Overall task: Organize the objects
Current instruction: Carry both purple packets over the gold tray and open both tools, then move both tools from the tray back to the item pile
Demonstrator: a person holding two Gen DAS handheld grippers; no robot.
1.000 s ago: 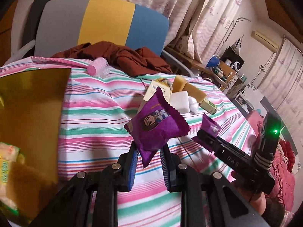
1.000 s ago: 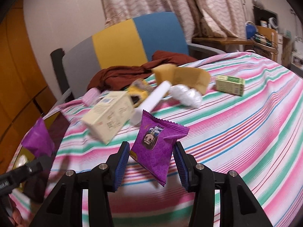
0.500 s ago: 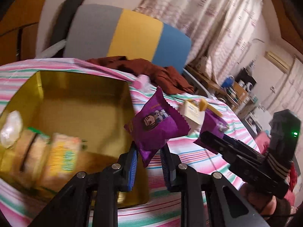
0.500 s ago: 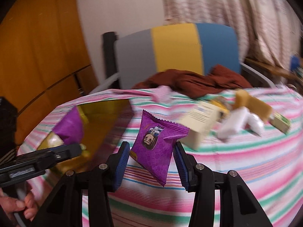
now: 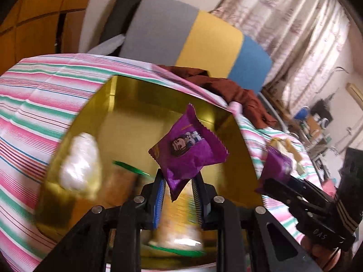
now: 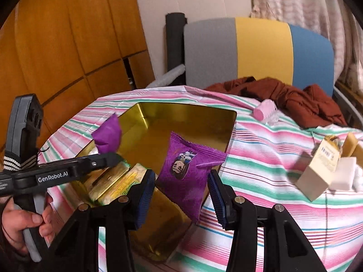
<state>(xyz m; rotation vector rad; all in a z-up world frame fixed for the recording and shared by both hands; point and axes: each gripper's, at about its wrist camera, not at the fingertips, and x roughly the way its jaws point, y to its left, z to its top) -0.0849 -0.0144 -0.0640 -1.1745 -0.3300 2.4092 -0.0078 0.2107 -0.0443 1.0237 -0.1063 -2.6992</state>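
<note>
Reading "GenRobot.AI" on the left gripper [image 6: 113, 156], fingers pinching a purple packet [image 5: 188, 149] over the gold tin [image 6: 204, 113] holding wrapped snacks [image 6: 118, 179]; right gripper [image 6: 181, 195] easing wider, second purple packet [image 6: 188, 170] between its fingers.

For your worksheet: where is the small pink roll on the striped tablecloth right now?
In the right wrist view, the small pink roll lies at upper right, between the gold tin's far corner and the rust-brown cloth.

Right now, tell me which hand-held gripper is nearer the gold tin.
Left. The left hand-held gripper hangs over the open gold tin; the right hand-held gripper is just outside its rim, above the striped tablecloth.
</note>
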